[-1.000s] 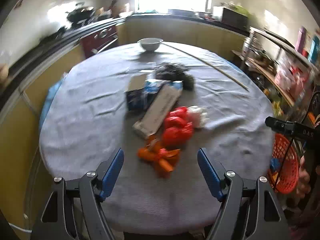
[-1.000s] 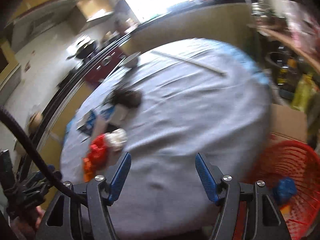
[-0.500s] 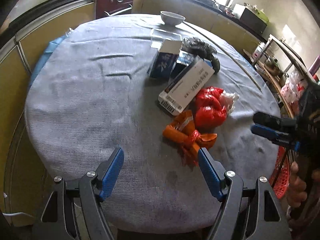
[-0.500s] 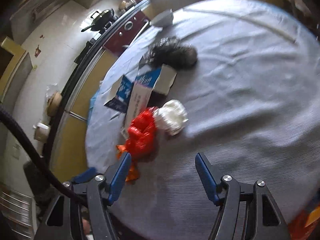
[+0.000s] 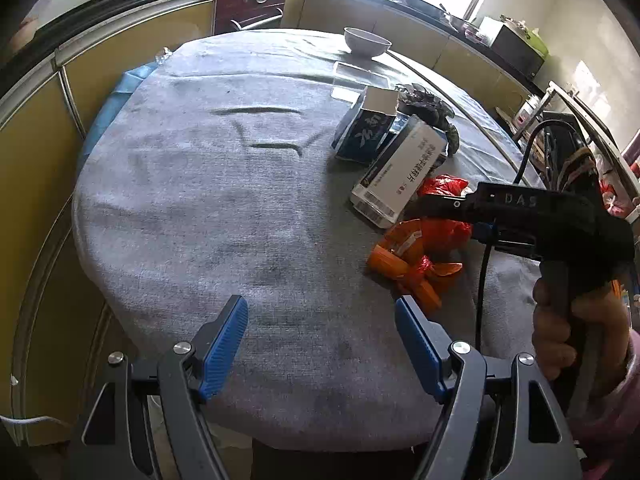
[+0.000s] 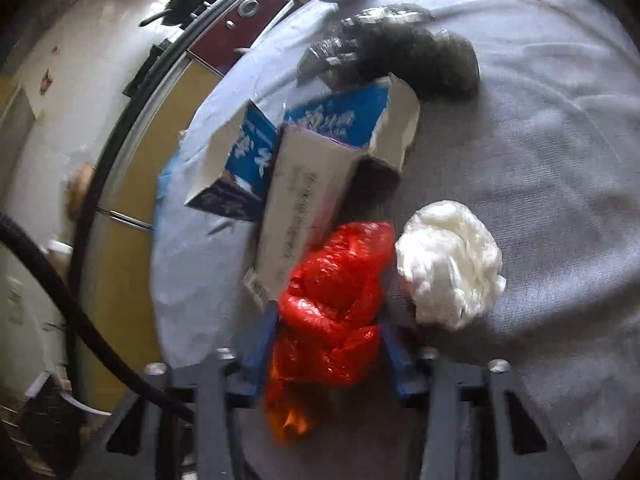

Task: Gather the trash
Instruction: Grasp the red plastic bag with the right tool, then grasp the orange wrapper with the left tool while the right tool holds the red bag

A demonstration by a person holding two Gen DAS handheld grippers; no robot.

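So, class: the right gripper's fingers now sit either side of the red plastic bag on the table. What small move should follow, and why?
Probably finish the squeeze, then lift straight up. The right gripper has just been closing, and the red plastic bag fills the gap between its blue pads, apparently pinched. The white wad and long white box lie right beside it, so a vertical lift should avoid dragging them.
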